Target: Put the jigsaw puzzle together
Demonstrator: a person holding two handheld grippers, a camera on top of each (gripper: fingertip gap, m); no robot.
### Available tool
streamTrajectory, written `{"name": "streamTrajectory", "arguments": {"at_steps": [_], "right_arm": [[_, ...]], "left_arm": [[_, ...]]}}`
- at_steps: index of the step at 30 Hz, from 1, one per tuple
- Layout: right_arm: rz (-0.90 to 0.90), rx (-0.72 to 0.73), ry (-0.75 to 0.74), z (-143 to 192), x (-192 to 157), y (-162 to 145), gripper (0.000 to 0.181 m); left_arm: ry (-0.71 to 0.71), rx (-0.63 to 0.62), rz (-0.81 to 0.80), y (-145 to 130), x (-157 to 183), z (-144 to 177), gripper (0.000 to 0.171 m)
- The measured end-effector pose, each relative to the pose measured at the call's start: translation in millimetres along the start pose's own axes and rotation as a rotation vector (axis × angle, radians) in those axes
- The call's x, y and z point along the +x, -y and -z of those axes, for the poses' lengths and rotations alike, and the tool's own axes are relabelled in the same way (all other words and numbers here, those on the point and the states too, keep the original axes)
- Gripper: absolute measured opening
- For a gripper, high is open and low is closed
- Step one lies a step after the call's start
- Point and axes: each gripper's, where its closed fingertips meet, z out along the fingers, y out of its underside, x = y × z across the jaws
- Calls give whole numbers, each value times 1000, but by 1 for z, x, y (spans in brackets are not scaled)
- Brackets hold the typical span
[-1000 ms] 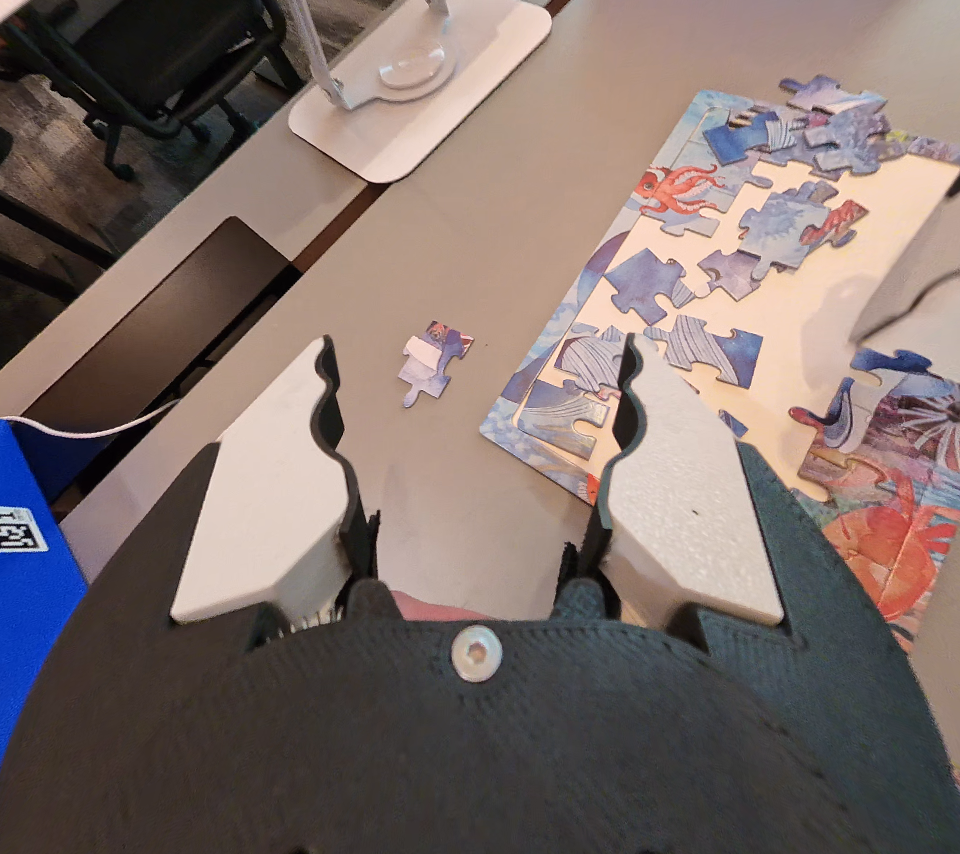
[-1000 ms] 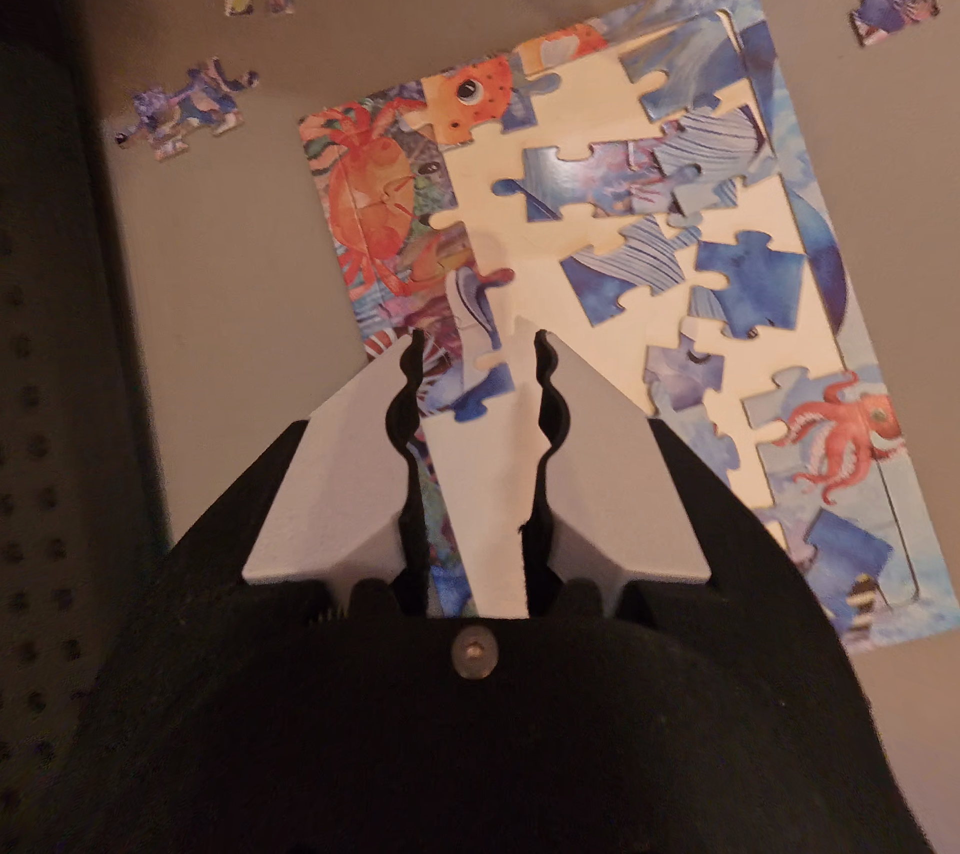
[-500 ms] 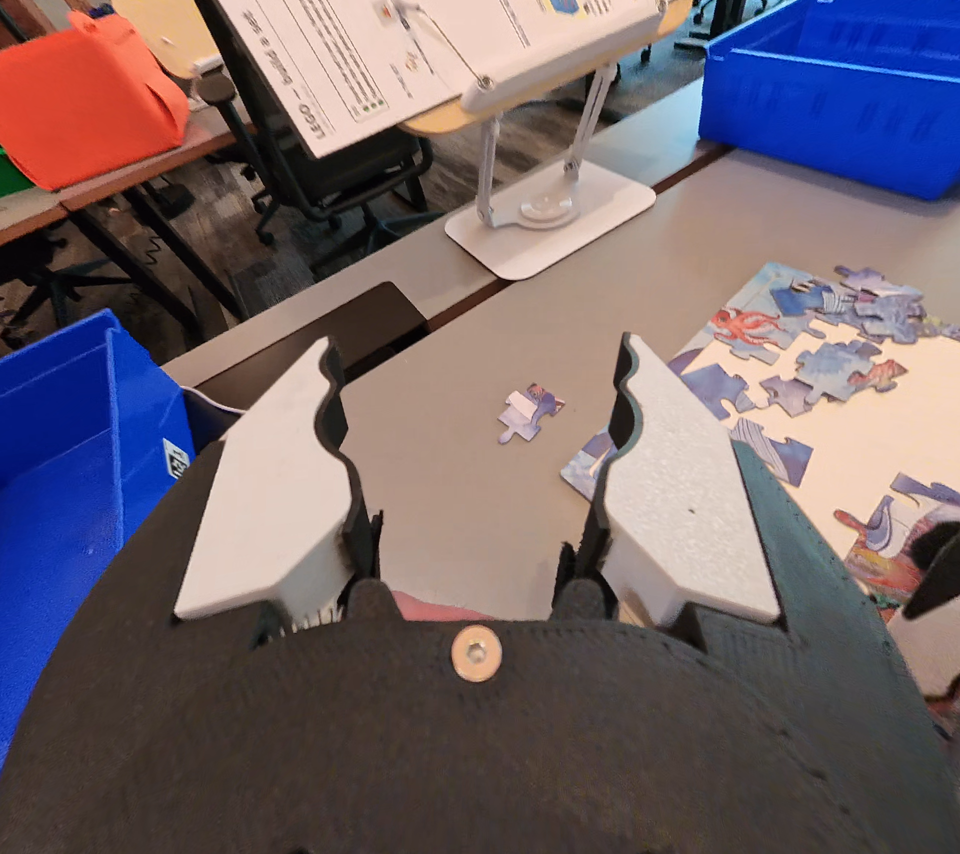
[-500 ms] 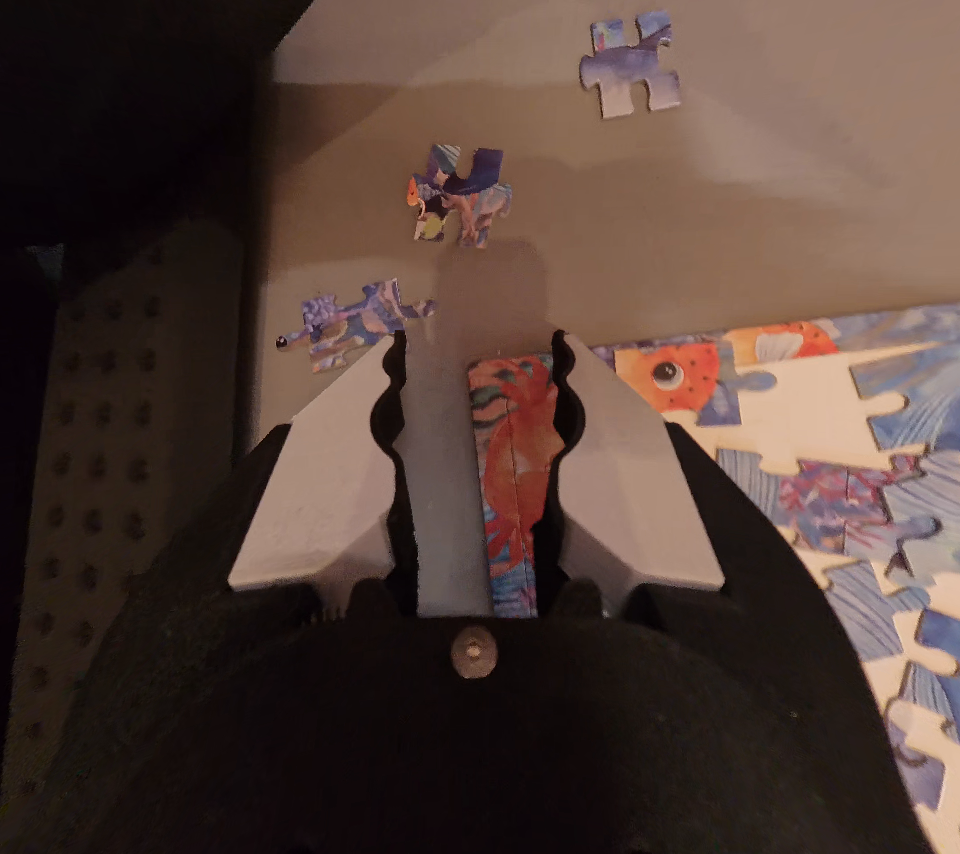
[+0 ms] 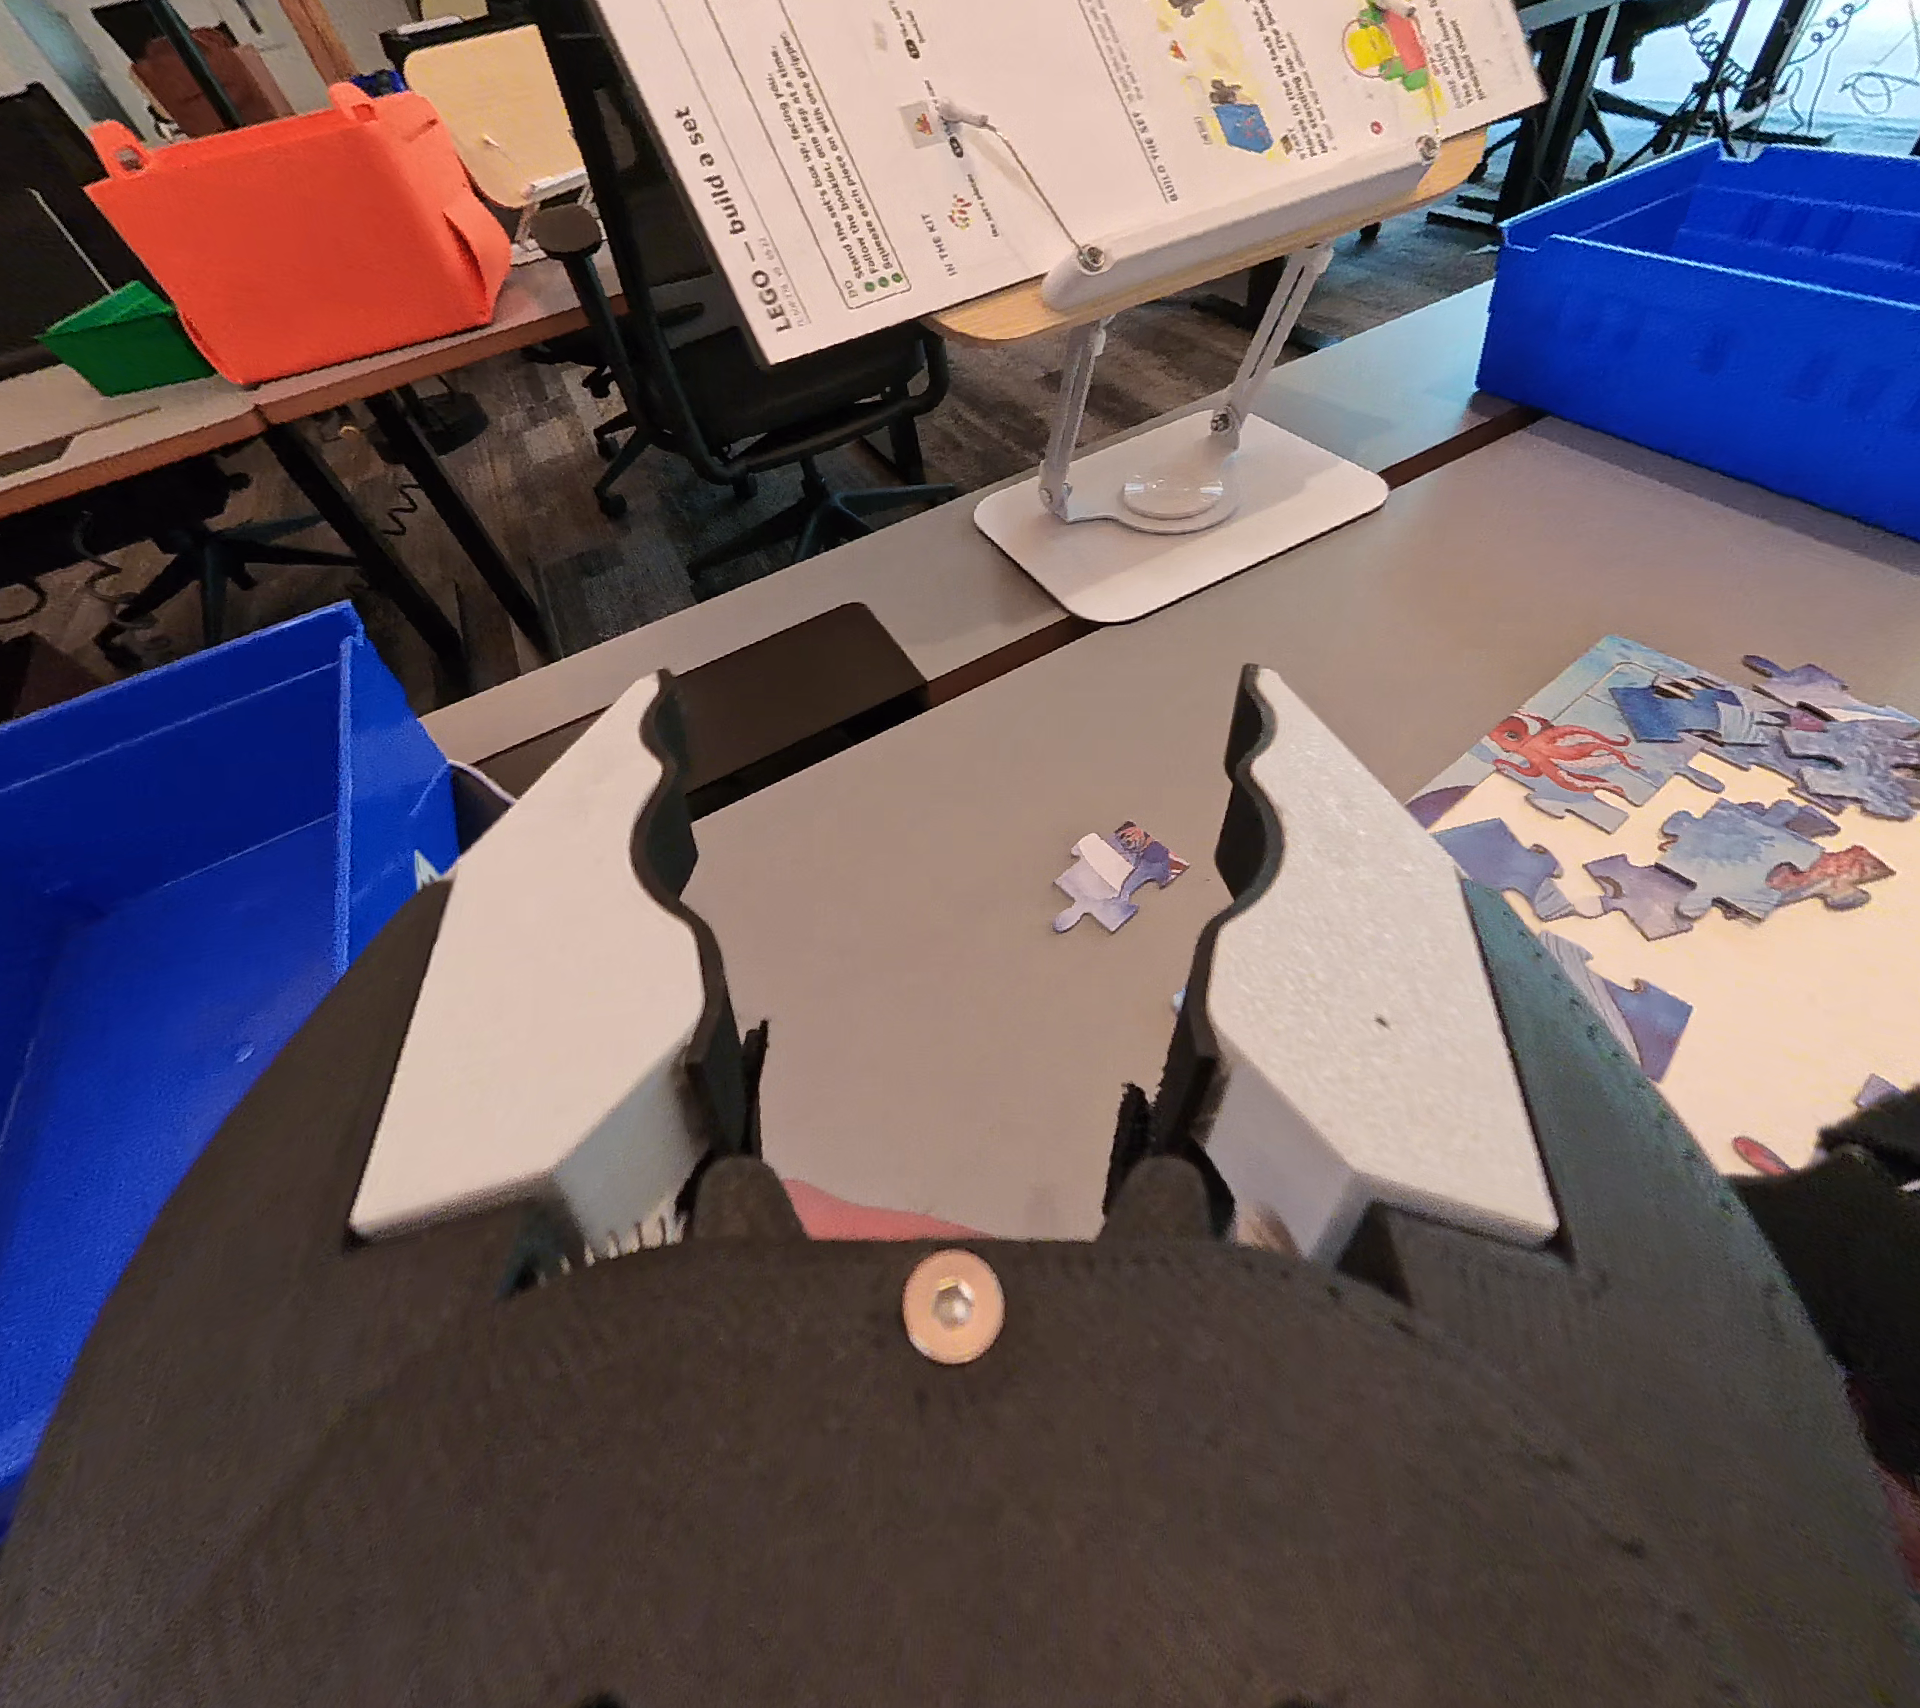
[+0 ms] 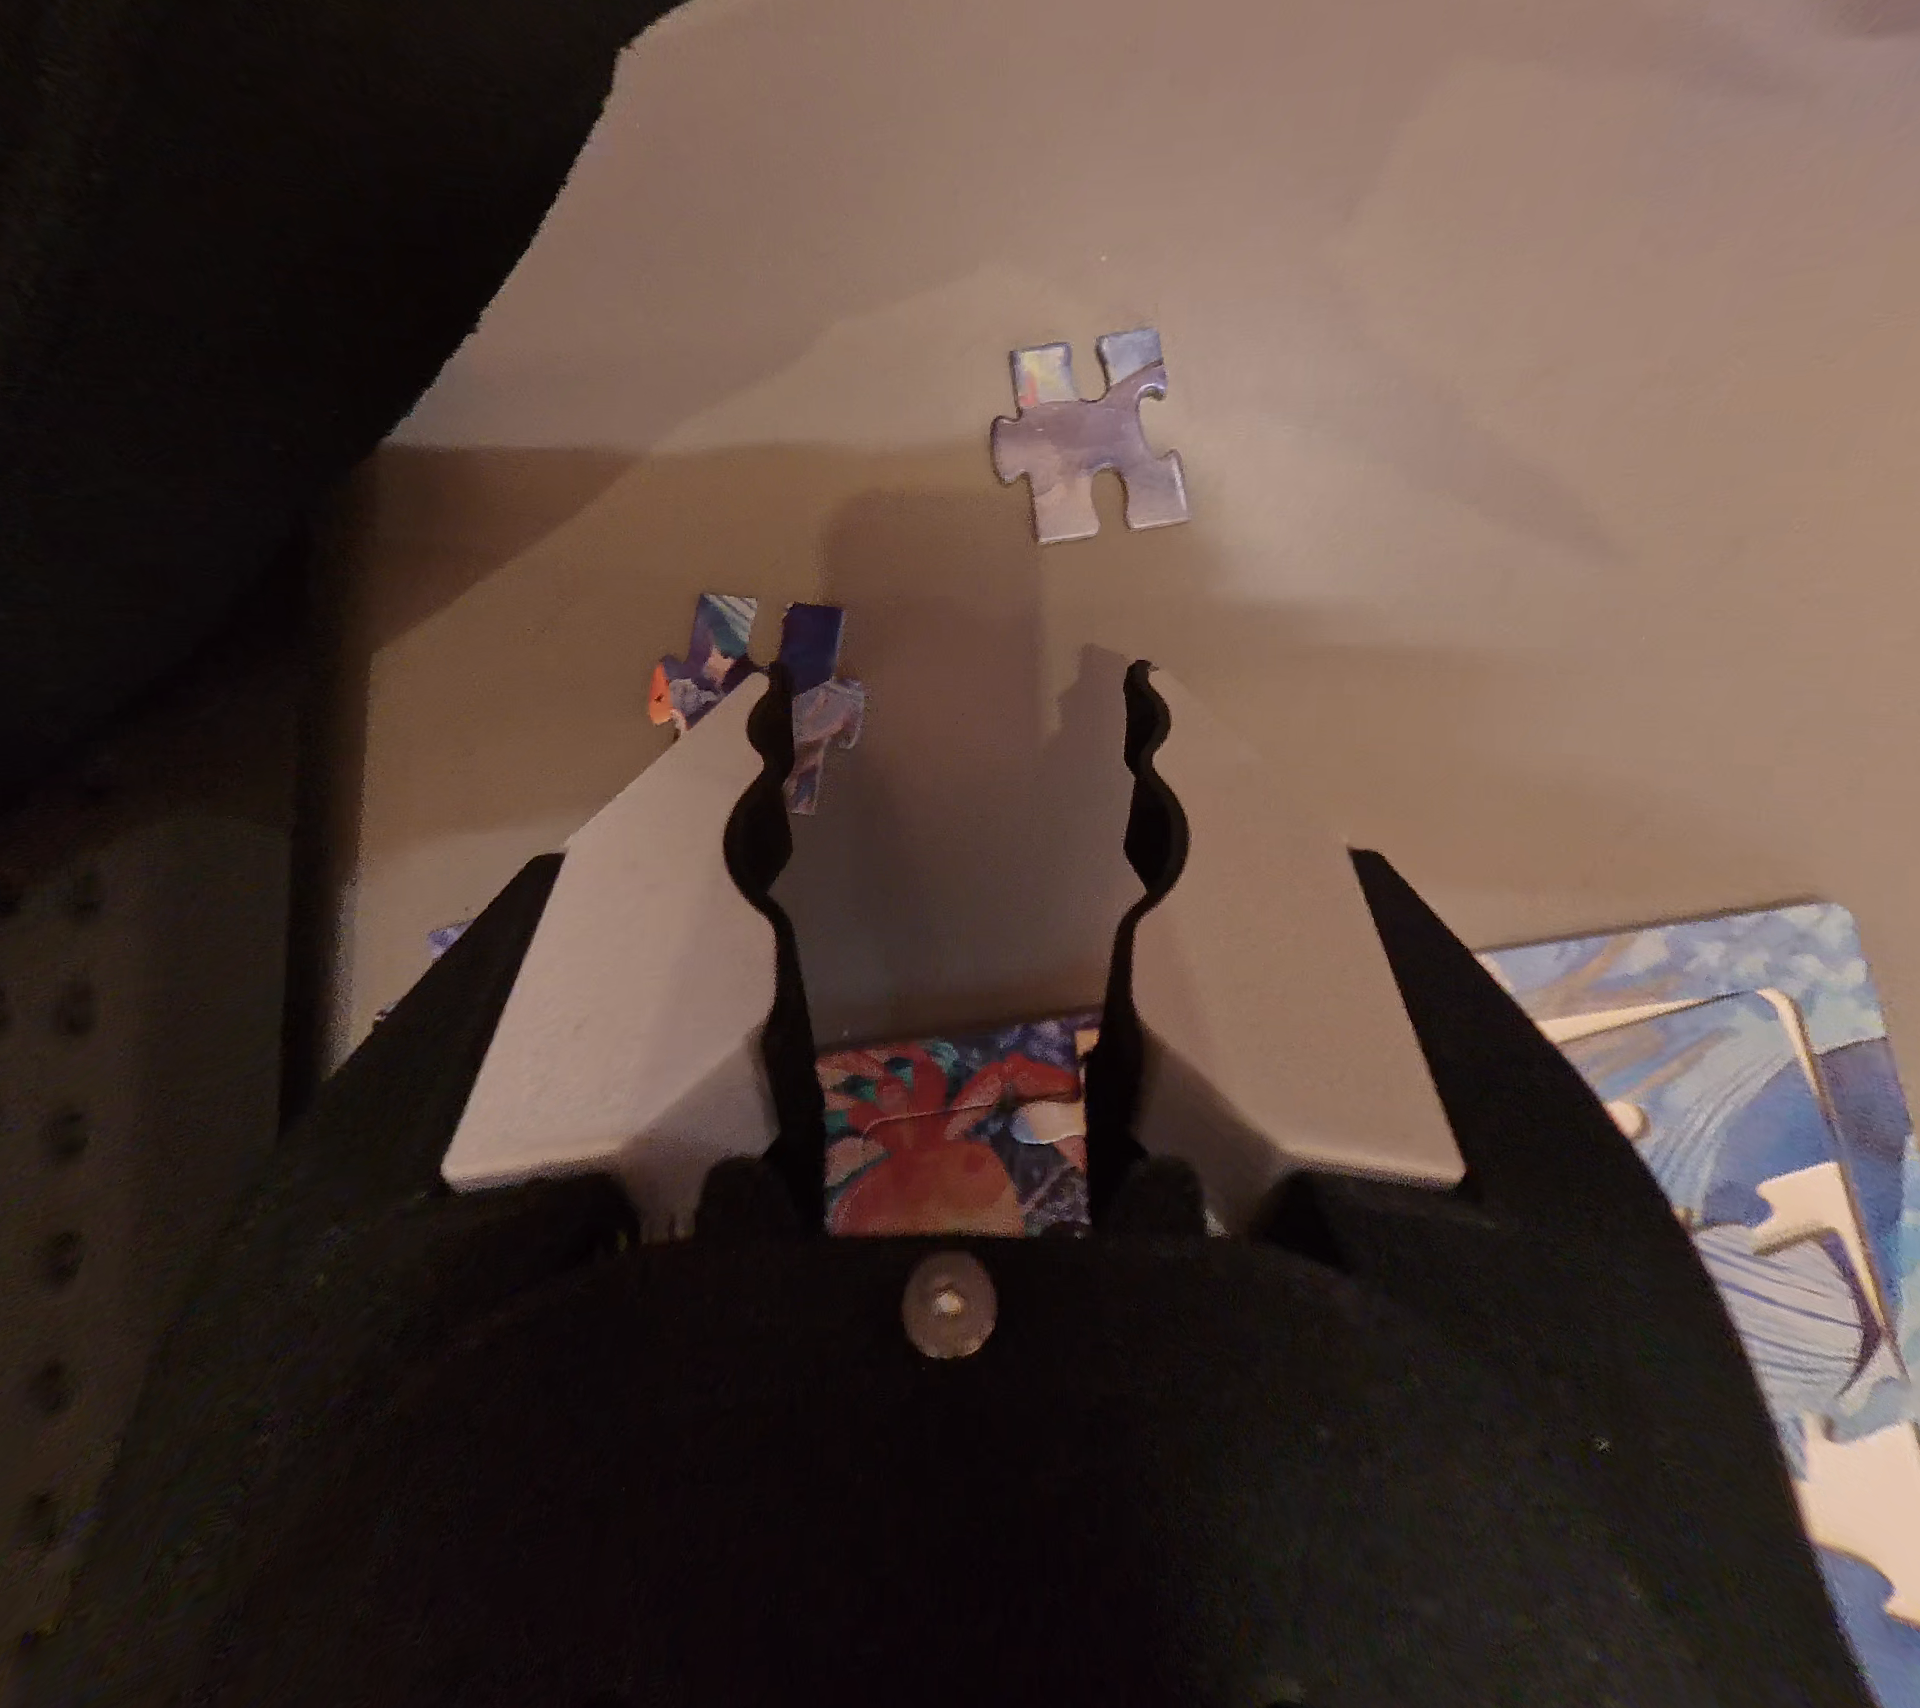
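Note:
The puzzle board lies on the grey table at the right of the left wrist view, with several loose blue pieces and an octopus piece on it. One loose piece lies on the table between my left gripper's fingers; my left gripper is open, empty and above the table. My right gripper is open and empty, low over the table past the board's crab corner. A pale blue piece lies ahead of it. A darker piece sits by its left fingertip.
A white document stand with a printed sheet stands at the table's far edge. Blue bins sit at the far right and near left. The table's front edge is left of my right gripper. The pale blue piece lies around 6 cm away from my right fingertips.
My left gripper has tilted up and pulled back from the board. My right gripper has left the board, moved forward toward the loose pieces and opened wider.

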Motion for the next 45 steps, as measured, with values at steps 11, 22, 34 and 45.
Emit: {"name": "streamTrajectory", "arguments": {"at_steps": [11,22,34,45], "right_arm": [[-224,43,-270,89,123,-54,64],[-344,53,-307,113,197,-81,65],[-144,-68,-201,45,237,-57,53],[-155,-100,-175,38,233,-59,27]], "left_arm": [[-5,-113,-21,-32,8,-26,102],[-22,-239,-31,-67,22,-54,100],[-3,-241,-3,-70,16,-55,98],[-10,-233,-7,-66,20,-56,98]]}}
